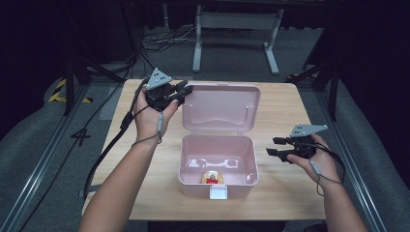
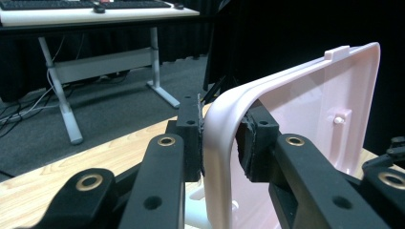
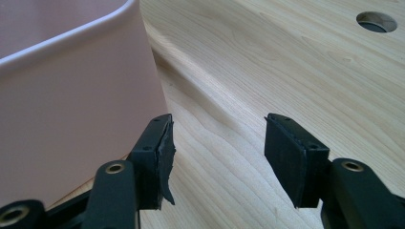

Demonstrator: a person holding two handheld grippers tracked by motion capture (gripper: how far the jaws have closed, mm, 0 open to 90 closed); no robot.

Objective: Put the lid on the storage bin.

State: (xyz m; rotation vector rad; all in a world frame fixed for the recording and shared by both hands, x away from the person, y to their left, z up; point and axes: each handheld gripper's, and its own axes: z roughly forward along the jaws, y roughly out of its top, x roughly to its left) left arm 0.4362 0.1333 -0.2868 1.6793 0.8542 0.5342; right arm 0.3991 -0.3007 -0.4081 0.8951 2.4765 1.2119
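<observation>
A pink plastic box (image 1: 186, 159) stands open in the middle of the wooden table, its lid (image 1: 220, 108) tipped up and back. My left gripper (image 1: 182, 93) is at the lid's far left corner. In the left gripper view this gripper (image 2: 219, 145) is shut on the lid's rounded rim (image 2: 217, 119), one pad on each side. To the right of the box my right gripper (image 1: 273, 147) is held open, pointing at the box's side. In the right gripper view its jaws (image 3: 217, 152) are apart over bare wood, with the pink wall (image 3: 71, 105) just to the left. A small red and yellow object (image 1: 212, 177) lies inside the box.
A white latch (image 1: 220, 193) sticks out from the box's front. The table (image 1: 290, 193) has a round hole (image 3: 376, 21) beyond the right gripper. White desk legs (image 1: 198, 43) and cables stand on the floor behind the table.
</observation>
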